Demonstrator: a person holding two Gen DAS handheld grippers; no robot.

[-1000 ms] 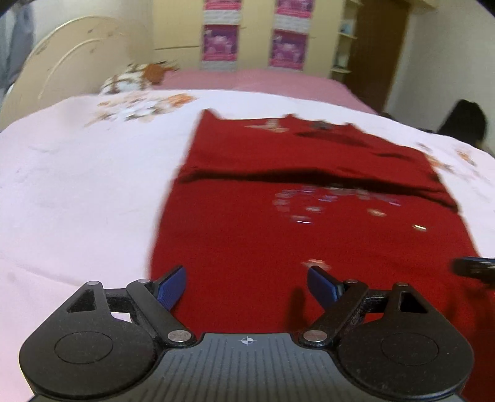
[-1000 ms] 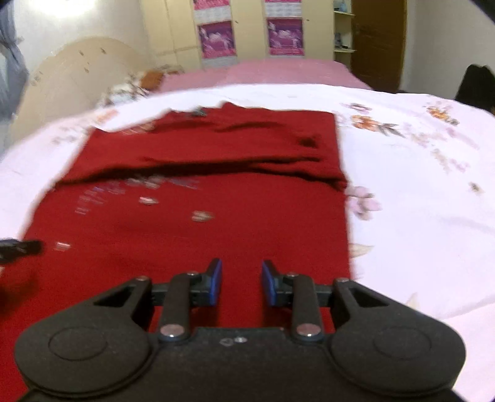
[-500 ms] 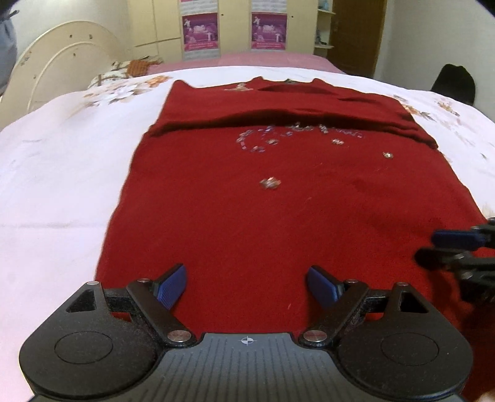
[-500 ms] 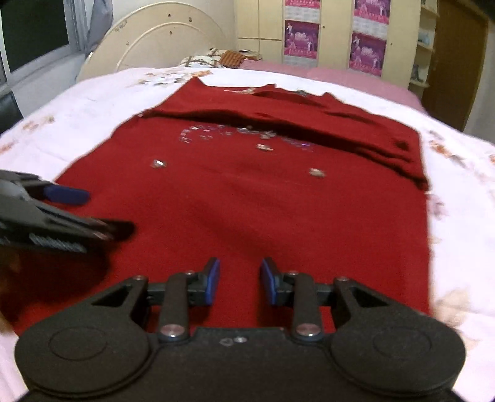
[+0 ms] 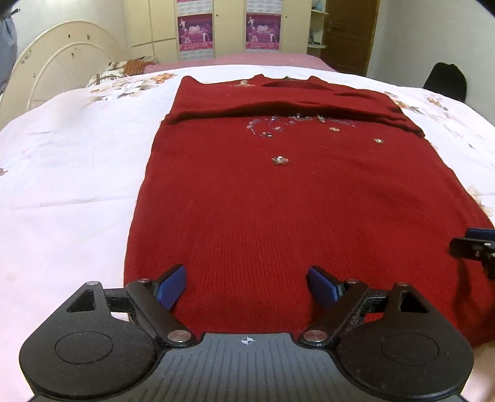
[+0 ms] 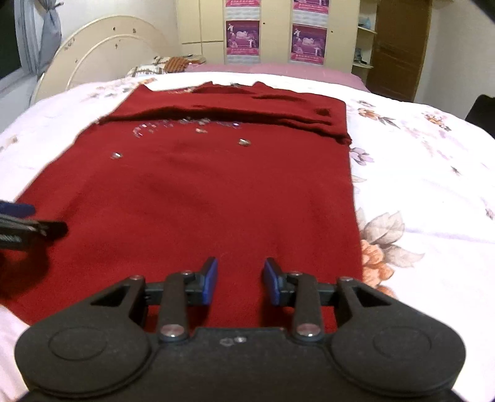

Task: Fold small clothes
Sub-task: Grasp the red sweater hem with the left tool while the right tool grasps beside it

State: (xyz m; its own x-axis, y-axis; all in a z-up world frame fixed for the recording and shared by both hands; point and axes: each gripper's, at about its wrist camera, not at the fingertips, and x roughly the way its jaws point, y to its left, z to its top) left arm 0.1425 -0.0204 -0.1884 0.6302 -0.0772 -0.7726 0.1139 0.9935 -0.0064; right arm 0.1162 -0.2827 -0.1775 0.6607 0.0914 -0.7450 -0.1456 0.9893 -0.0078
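A dark red knitted sweater [image 5: 278, 198] with small sequin flowers lies flat on the bed, its sleeves folded across the far part. It also shows in the right wrist view [image 6: 216, 191]. My left gripper [image 5: 247, 286] is open wide, just above the sweater's near hem towards its left corner. My right gripper [image 6: 239, 281] is open with a narrower gap, above the near hem towards the right corner. Each gripper shows at the edge of the other's view: the right one [image 5: 476, 247] and the left one [image 6: 27, 222].
The white floral bedsheet [image 5: 71, 173] surrounds the sweater. A cream headboard [image 5: 58, 68] and pillows [image 5: 123, 69] are at the far left. A wardrobe with posters [image 5: 229, 29], a brown door [image 5: 352, 34] and a black object [image 5: 445, 80] stand beyond the bed.
Both grippers have pulled back towards the sweater's near hem and lowered. The views have steadied. Neither jaw opening has changed.
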